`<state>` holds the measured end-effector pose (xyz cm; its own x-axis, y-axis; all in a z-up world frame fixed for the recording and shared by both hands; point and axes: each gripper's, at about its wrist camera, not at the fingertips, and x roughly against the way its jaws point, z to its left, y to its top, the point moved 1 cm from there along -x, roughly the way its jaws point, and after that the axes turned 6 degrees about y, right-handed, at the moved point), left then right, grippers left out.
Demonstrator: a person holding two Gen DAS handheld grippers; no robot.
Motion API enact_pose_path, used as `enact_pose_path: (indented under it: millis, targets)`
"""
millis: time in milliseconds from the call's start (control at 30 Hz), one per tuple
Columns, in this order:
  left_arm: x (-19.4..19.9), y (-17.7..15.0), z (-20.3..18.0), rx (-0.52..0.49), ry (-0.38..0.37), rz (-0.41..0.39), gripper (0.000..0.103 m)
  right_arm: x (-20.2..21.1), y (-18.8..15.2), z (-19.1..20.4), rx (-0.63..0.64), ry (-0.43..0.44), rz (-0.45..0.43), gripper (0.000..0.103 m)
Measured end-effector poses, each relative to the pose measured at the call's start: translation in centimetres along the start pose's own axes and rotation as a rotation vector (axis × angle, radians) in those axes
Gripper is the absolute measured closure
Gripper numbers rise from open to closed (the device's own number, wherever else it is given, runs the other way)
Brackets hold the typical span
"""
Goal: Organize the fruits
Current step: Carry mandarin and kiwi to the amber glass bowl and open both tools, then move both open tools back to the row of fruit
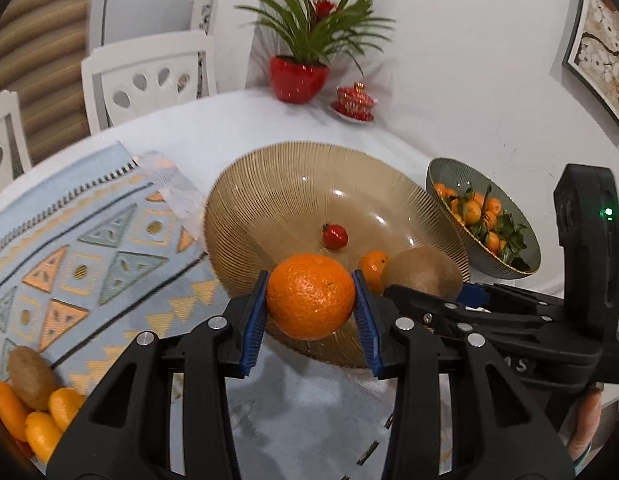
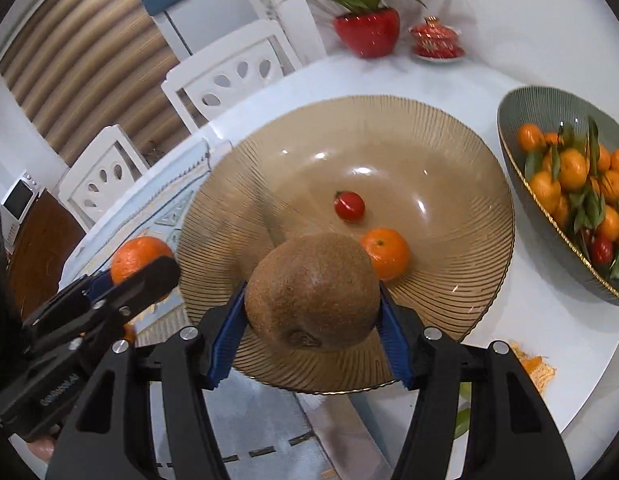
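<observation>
While the left gripper (image 1: 311, 312) fingers clamp an orange (image 1: 310, 296), the right gripper (image 2: 311, 322) fingers clamp a kiwi (image 2: 313, 292).

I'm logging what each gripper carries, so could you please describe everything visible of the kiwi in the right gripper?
The kiwi is brown, fuzzy and oval, whole and unpeeled, with a dark stem scar facing the camera. The right gripper clamps it between blue ribbed pads on either side. It is held above the near rim of the amber ribbed glass bowl, touching nothing else.
</observation>
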<state>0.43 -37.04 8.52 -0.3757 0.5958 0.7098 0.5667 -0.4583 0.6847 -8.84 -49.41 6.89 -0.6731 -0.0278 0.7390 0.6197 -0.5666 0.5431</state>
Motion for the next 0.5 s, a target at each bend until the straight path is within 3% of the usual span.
enact_pose_path:
  millis: [233,300,333,500]
  targets:
    - [-1.1,0.0,0.5,0.022,-0.017,0.022,0.063,-0.2,0.0,-0.6,-0.011,-0.024,0.018,0.043]
    - [-1.1,0.0,0.6,0.023,-0.025,0.020,0.056,-0.1,-0.1,-0.6,-0.016,-0.023,0.019,0.041]
    - [-0.8,0.0,0.7,0.028,-0.020,0.011,0.043,0.1,0.0,-0.7,-0.020,-0.023,0.009,0.037]
    - [2.0,-0.5,1.8,0.063,-0.016,-0.031,0.041,3.4,0.4,0.0,0.002,-0.044,-0.082,0.034]
